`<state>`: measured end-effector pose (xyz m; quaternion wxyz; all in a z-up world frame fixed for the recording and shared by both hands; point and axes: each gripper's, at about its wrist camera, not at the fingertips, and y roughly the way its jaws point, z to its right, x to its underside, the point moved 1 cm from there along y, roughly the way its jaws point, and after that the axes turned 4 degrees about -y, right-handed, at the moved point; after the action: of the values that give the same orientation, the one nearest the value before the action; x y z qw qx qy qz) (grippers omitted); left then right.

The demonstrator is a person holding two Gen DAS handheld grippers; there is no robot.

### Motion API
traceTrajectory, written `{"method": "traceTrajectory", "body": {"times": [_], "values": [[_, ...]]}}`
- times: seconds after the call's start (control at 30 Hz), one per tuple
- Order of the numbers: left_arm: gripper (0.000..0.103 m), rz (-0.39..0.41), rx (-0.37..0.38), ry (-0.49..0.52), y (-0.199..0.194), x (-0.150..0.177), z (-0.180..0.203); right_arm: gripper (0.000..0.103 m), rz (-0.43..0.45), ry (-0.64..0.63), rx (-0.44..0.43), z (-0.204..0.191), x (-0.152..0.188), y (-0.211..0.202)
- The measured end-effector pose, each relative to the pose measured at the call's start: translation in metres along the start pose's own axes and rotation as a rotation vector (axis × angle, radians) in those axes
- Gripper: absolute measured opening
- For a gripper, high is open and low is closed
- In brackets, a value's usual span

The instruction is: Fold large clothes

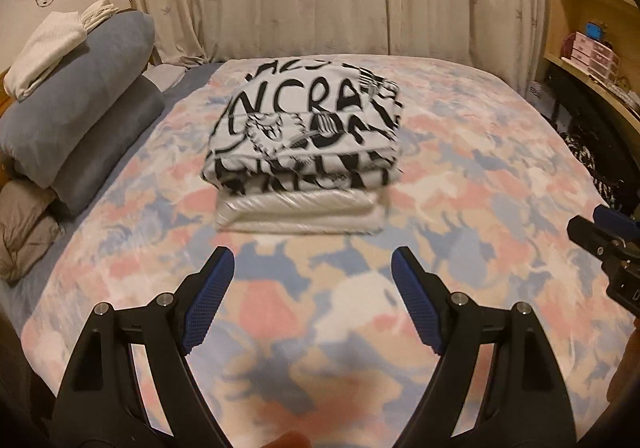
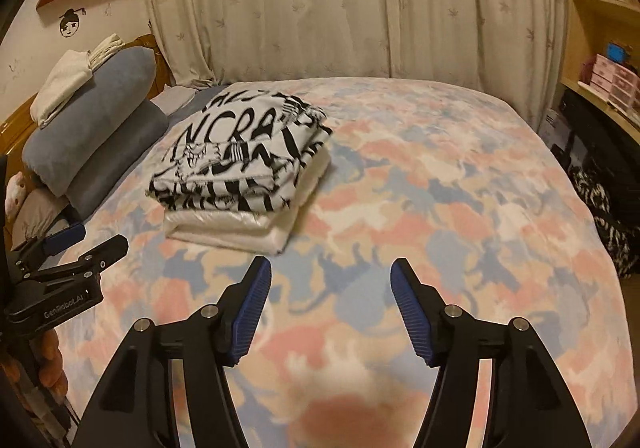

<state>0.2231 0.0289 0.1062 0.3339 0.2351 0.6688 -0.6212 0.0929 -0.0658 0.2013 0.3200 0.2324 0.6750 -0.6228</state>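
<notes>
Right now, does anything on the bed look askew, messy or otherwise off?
Nothing serious. The black-and-white printed garment sits folded on a folded white garment, and its near edge overhangs the white one slightly. Both lie on the patterned bedspread. The left claw and right claw are open and empty.

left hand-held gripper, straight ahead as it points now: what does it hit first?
Probably the white folded garment at the bottom of the stack, with the black-and-white printed garment on top. The left hand-held gripper is open, facing it over bare patterned bedspread. If angled down, it may touch bedspread first; depth is unclear.
</notes>
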Motion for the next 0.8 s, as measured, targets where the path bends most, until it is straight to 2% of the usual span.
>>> {"method": "traceTrajectory", "body": {"times": [0.3,0.37,0.6,0.67,0.8], "values": [[0.079,-0.018,0.023,-0.015,-0.035,0.079,0.033,0.065,-0.046,0.034,0.004,0.015,0.098,-0.039],[0.079,-0.032,0.021,-0.019,-0.042,0.097,0.040,0.071,-0.051,0.044,0.006,0.017,0.118,-0.046],[0.079,-0.084,0.039,-0.013,-0.055,0.141,0.055,0.076,-0.072,0.082,0.032,0.028,0.179,-0.069],[0.079,-0.109,0.053,-0.023,-0.057,0.152,0.058,0.080,-0.083,0.095,0.028,0.031,0.193,-0.073],[0.079,-0.126,0.055,-0.005,-0.065,0.169,0.065,0.081,-0.095,0.105,0.037,0.032,0.216,-0.086]]}}
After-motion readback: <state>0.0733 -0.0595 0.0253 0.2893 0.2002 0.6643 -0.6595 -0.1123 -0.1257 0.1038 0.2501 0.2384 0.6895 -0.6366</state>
